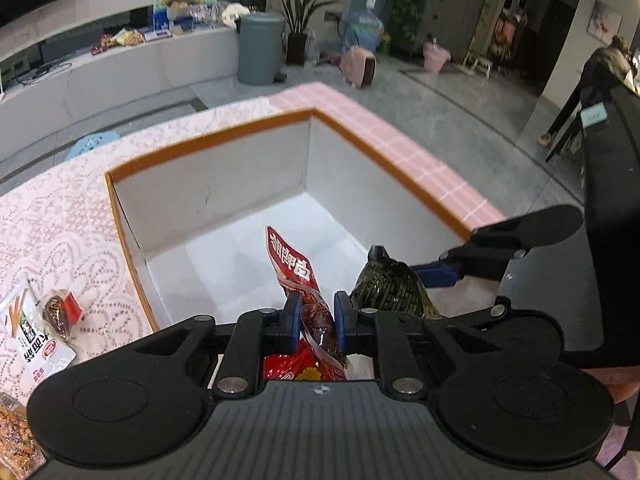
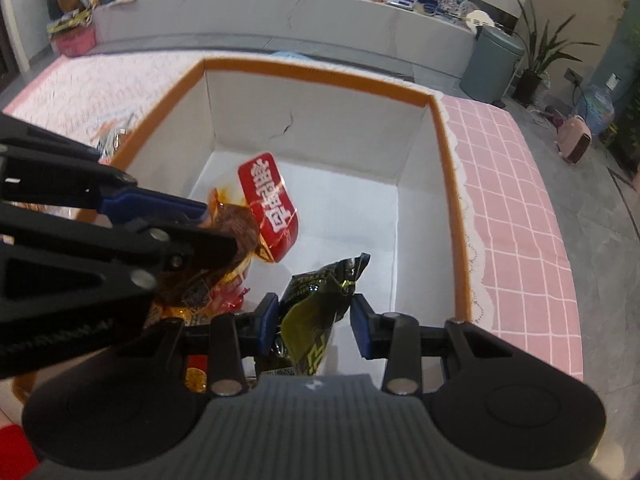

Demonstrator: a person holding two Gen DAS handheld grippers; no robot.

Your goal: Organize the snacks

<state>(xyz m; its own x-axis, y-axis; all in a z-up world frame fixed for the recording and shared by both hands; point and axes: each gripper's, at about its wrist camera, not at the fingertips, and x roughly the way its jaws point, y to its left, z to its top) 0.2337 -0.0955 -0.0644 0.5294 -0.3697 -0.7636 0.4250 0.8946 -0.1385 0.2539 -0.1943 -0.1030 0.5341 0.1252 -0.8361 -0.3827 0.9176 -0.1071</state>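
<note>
A white box with an orange rim (image 1: 212, 136) (image 2: 320, 74) stands on the pink tablecloth. My left gripper (image 1: 316, 320) is shut on a red snack packet (image 1: 294, 268), held over the near part of the box; it also shows in the right wrist view (image 2: 268, 204). My right gripper (image 2: 314, 322) has its jaws apart around a dark green snack packet (image 2: 320, 300), which looks loose between the pads; the same packet shows in the left wrist view (image 1: 386, 284). More red packets (image 2: 216, 296) lie in the box below.
Loose snack packets (image 1: 36, 344) lie on the tablecloth left of the box, with one small dark-red one (image 1: 60, 312). A grey bin (image 1: 260, 48) and a potted plant (image 1: 298, 20) stand on the floor beyond. A person (image 1: 600, 76) stands at far right.
</note>
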